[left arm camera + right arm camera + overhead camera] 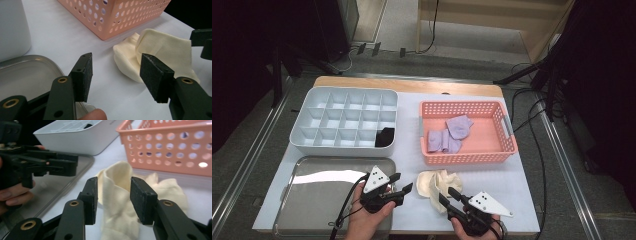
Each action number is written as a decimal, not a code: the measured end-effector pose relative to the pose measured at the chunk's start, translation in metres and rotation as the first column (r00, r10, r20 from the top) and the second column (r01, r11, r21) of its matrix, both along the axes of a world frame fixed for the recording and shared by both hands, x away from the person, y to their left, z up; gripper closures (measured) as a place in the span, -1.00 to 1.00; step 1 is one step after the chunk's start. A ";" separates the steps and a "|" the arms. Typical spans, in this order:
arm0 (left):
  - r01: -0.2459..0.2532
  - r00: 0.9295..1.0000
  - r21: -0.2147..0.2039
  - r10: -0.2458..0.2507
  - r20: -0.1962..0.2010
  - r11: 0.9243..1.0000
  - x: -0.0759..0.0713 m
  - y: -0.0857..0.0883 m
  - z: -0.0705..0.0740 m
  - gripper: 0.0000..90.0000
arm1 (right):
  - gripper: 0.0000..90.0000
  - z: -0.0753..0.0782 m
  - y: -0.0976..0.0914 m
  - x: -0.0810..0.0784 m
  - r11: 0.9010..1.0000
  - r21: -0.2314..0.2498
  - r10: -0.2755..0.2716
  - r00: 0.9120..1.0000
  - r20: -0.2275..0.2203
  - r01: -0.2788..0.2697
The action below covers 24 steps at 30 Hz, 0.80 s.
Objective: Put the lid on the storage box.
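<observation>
On my table: one cream sock (435, 184), two lilac socks (452, 134) in the one pink basket (507, 145), one black item (385, 136) (kind unclear) in the one grey divided box (312, 97), one metal tray (312, 200), and two grippers, left (398, 183) and right (447, 196).

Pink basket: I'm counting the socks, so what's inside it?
Inside the pink basket lie lilac socks, bunched together; their overlap hides the exact count.

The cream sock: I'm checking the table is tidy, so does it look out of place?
Yes. The cream sock lies crumpled on the bare table in front of the pink basket, while the purple socks lie inside that basket and a black item sits in the divider tray.
</observation>
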State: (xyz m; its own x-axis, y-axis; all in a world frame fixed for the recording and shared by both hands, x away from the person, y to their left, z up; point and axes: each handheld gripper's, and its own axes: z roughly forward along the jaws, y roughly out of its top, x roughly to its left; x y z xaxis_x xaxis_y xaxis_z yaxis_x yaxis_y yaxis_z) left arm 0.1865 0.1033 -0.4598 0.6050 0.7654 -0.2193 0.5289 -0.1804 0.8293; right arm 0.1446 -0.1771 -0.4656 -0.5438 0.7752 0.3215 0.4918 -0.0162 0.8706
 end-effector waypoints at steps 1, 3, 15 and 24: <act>0.001 1.000 0.000 -0.001 0.001 1.000 0.000 0.000 0.000 0.00 | 0.33 -0.001 -0.001 0.001 1.000 0.007 -0.008 1.000 -0.014 0.008; 0.000 1.000 0.002 0.000 0.000 1.000 0.000 -0.001 0.000 0.00 | 0.46 -0.005 0.001 0.003 1.000 0.019 -0.004 0.999 -0.038 0.004; -0.002 1.000 -0.015 0.002 0.010 1.000 0.000 0.001 0.002 0.00 | 0.69 -0.022 0.060 -0.007 0.975 -0.096 0.195 0.978 -0.080 -0.202; 0.028 0.999 -0.027 -0.029 -0.031 0.999 0.002 -0.001 -0.001 0.13 | 0.37 -0.007 0.040 -0.015 0.994 -0.066 0.086 0.996 -0.025 -0.087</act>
State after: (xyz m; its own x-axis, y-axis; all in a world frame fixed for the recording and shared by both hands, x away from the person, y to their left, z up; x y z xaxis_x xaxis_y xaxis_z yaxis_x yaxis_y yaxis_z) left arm 0.1887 0.1020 -0.4611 0.6191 0.7417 -0.2582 0.5495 -0.1741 0.8172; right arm 0.1298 -0.1373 -0.4728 -0.6028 0.7460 0.2831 0.5083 0.0856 0.8569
